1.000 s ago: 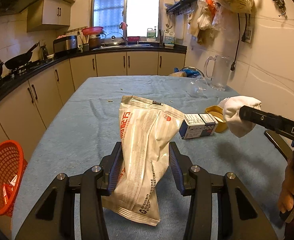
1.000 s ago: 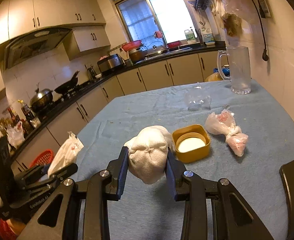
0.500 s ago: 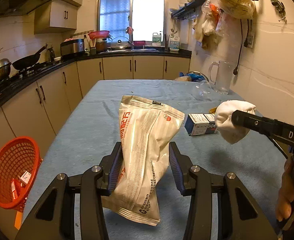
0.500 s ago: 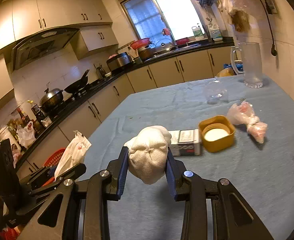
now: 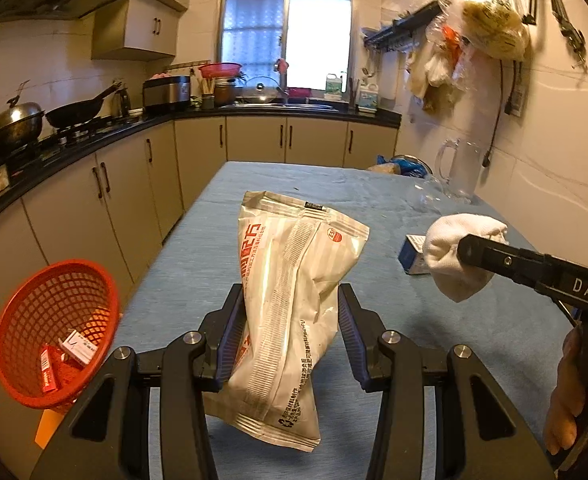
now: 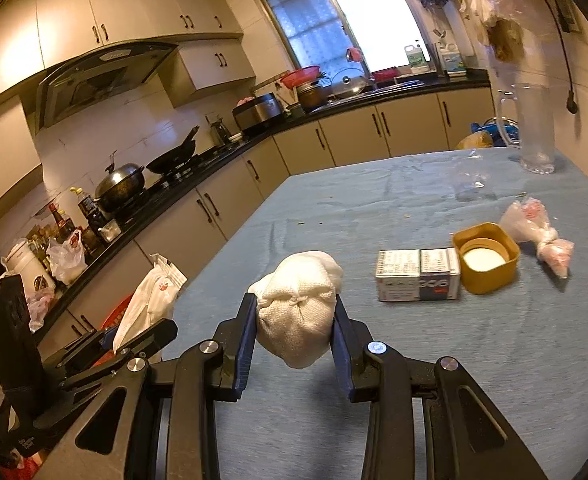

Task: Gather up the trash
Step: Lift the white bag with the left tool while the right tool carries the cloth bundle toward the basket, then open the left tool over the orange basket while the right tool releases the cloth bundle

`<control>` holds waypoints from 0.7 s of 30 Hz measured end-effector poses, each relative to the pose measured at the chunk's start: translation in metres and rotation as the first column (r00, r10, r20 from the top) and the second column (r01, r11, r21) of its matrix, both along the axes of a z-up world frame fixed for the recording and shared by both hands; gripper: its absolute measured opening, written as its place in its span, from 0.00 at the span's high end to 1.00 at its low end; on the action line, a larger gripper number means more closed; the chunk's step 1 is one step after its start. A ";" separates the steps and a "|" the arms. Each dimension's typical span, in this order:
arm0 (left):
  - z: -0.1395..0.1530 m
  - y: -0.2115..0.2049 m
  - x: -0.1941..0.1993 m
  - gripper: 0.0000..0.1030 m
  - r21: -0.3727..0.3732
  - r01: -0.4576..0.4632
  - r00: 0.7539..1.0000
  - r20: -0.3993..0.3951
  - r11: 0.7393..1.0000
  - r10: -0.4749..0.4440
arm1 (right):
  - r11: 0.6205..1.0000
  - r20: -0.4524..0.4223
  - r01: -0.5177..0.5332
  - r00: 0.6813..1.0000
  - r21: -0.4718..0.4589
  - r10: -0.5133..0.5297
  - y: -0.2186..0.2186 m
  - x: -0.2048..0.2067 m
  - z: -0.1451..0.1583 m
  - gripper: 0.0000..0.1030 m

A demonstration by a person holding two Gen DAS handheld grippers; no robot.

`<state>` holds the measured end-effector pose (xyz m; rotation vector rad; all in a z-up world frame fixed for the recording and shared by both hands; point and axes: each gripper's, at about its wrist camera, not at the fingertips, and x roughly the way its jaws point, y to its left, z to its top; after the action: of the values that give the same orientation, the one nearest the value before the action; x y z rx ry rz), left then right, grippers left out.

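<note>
- The left tongs [image 5: 289,340] are closed part-way on a white snack wrapper [image 5: 289,304] printed in red, gripping it across its middle so that it stands clear above the blue-covered tabletop [image 5: 474,332].
- The right tongs [image 6: 294,336] are squeezed onto a balled-up white cloth wad [image 6: 298,304], also lifted off the tabletop; it bulges above and below the pads, so the grip looks firm.
- An orange mesh basket [image 5: 25,308] sits below the tabletop's left edge with small cartons already inside, which suggests it serves as the bin; both tongs hold their loads near that side, probably for dropping in.
- Left on the tabletop: a small blue-and-white carton [image 6: 418,276] touching a yellow lid [image 6: 486,258], a knotted plastic bag [image 6: 538,236] just beside that, and crumpled clear plastic [image 6: 474,180] nearer the glass pitcher [image 6: 534,128].
- The wrapper is light and crinkly, so it may slip or catch the basket rim when let go.
</note>
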<state>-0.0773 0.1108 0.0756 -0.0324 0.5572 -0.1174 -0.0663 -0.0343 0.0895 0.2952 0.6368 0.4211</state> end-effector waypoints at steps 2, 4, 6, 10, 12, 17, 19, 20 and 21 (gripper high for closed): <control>0.001 0.009 -0.001 0.57 -0.008 -0.018 1.000 0.001 1.000 0.018 | 1.000 0.001 -0.009 1.000 -0.007 0.009 0.007 0.000 0.002 0.64; 0.003 0.019 -0.002 0.57 -0.020 -0.036 0.999 0.002 0.999 0.036 | 1.000 0.003 -0.022 1.000 -0.012 0.022 0.014 0.001 0.005 0.64; 0.006 0.029 -0.002 0.57 -0.030 -0.056 0.998 0.004 0.998 0.056 | 0.999 0.002 -0.038 0.999 -0.018 0.038 0.024 0.002 0.008 0.64; 0.014 0.052 -0.004 0.57 -0.051 -0.098 0.995 0.020 0.994 0.100 | 0.997 -0.004 -0.075 0.997 -0.026 0.075 0.045 0.005 0.012 0.64; 0.018 0.066 -0.005 0.57 -0.061 -0.126 0.991 0.028 0.990 0.128 | 0.994 -0.006 -0.099 0.995 -0.035 0.099 0.059 0.007 0.015 0.64; 0.021 0.112 -0.009 0.57 -0.080 -0.209 0.977 0.027 0.975 0.212 | 0.986 -0.018 -0.162 0.987 -0.036 0.161 0.092 0.015 0.019 0.64; 0.019 0.128 -0.010 0.57 -0.085 -0.240 0.970 0.019 0.967 0.243 | 0.981 -0.026 -0.191 0.981 -0.034 0.190 0.109 0.020 0.020 0.64; 0.017 0.140 -0.010 0.57 -0.087 -0.265 0.964 0.012 0.960 0.267 | 0.978 -0.031 -0.204 0.979 -0.031 0.203 0.117 0.022 0.019 0.64; 0.014 0.149 -0.010 0.57 -0.092 -0.284 0.958 0.003 0.954 0.286 | 0.975 -0.038 -0.222 0.975 -0.027 0.221 0.127 0.025 0.018 0.64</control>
<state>-0.0873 0.2600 0.0896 -0.1998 0.5247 0.1388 -0.0416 0.0931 0.1080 0.2021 0.7133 0.6205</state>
